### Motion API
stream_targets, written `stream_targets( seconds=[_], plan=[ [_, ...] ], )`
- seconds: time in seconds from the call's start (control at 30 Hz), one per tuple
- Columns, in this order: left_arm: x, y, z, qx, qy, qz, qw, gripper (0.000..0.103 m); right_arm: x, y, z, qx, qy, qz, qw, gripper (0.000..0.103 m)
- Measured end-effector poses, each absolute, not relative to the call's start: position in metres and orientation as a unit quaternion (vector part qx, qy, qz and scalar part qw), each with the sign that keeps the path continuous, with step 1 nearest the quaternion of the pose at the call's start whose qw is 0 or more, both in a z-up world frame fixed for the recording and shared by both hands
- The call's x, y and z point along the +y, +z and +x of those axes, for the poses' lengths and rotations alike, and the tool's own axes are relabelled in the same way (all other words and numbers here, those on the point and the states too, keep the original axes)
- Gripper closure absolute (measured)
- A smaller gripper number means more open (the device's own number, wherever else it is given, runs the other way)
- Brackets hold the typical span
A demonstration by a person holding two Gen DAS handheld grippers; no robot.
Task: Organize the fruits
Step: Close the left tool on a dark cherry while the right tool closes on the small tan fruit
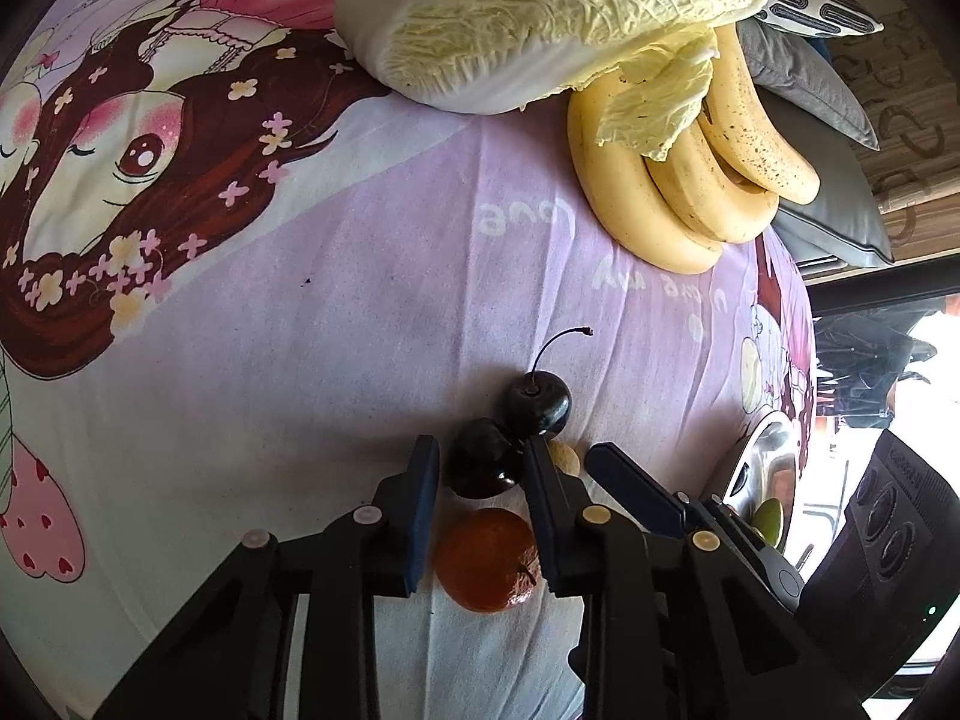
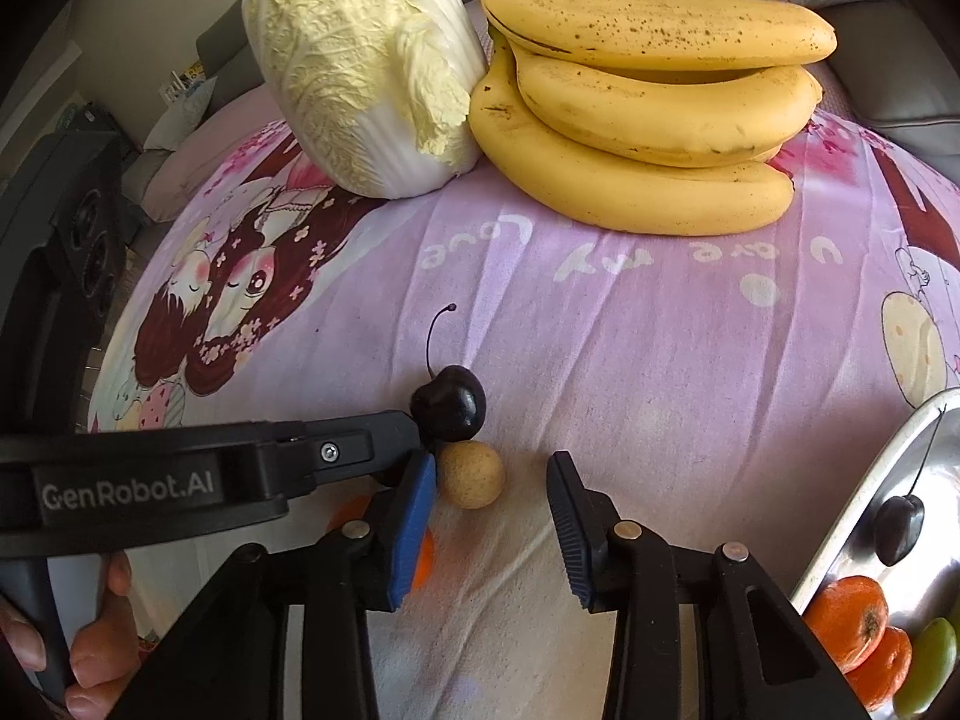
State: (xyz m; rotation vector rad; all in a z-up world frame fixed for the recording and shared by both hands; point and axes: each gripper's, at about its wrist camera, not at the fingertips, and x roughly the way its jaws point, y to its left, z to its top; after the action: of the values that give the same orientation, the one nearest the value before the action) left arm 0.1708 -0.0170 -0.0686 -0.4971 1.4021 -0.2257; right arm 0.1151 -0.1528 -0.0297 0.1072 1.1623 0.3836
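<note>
Left wrist view: our left hand-held gripper (image 1: 480,468) clamps a soft, slippery cherry (image 1: 483,465) across its middle; the right hand-held gripper (image 2: 492,486) brackets a beige ball (image 2: 470,474), not pressing it.

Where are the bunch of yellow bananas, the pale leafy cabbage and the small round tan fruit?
Bunch of yellow bananas (image 2: 648,120), right wrist view: middle banana's side.
Pale leafy cabbage (image 2: 354,60), right wrist view: crinkled leaf face.
Small round tan fruit (image 2: 471,475), right wrist view: its centre.
</note>
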Motion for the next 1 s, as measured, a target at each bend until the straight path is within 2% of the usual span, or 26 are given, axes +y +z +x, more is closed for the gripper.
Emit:
stream_targets(
  seconds=[0.27, 1.0],
  plan=[
    [-0.015, -0.067, 0.167, 0.632, -0.105, -0.232, 0.732, 0.076, -0.152, -0.031, 0.114, 0.545, 0.201, 0.066, 0.811, 0.077],
    [0.01, -0.052, 0.154, 0.621, -0.106, -0.254, 0.734, 0.078, -0.164, -0.016, 0.103, 0.538, 0.193, 0.082, 0.816, 0.077]
  ],
)
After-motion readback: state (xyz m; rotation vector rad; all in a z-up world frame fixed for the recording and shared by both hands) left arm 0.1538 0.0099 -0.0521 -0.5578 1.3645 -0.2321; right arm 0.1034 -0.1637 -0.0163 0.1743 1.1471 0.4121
